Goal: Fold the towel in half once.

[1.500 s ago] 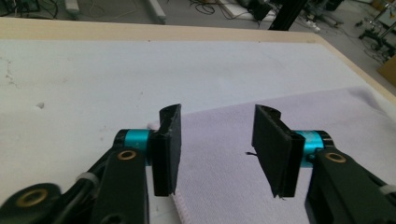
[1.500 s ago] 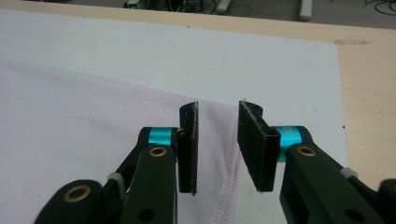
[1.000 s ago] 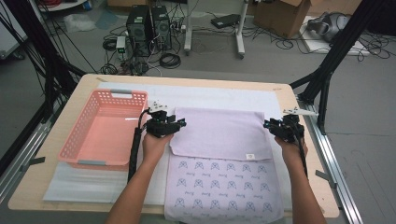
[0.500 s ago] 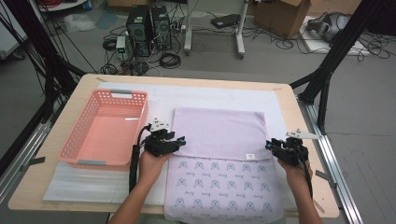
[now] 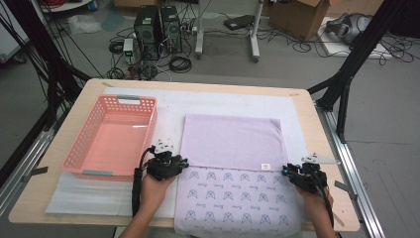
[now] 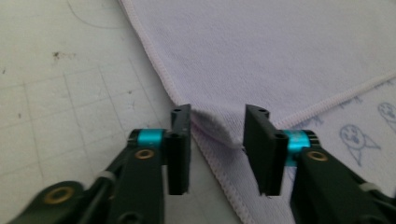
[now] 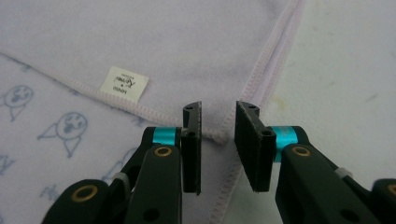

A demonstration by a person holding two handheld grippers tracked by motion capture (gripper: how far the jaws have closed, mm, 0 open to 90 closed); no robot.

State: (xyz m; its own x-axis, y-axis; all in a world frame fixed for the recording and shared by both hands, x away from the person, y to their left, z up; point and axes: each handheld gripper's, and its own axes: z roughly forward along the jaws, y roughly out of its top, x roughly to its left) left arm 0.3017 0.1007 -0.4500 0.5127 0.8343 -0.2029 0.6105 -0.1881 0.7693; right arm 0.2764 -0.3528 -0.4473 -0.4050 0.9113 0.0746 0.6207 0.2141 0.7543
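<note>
A lavender towel (image 5: 230,141) lies on the table with its far half folded toward the person, plain side up. Its printed near half (image 5: 237,203) is still uncovered. My left gripper (image 5: 181,162) sits at the flap's near left corner. In the left gripper view that corner (image 6: 212,130) bulges up between the jaws of the left gripper (image 6: 218,112), which have just been closing with a gap still showing. My right gripper (image 5: 286,171) is at the flap's near right corner beside the white label (image 7: 124,84). The jaws of the right gripper (image 7: 219,108) straddle the hem, closing, with the pads apart.
A pink plastic basket (image 5: 151,129) stands empty just left of the towel and close to the left gripper. A white mat (image 5: 168,101) covers most of the wooden table. The table's right edge (image 5: 327,148) runs close to the right hand.
Both hands have drawn back toward the person along the towel's sides and sunk to the flap's near corners. The towel itself has not moved.
</note>
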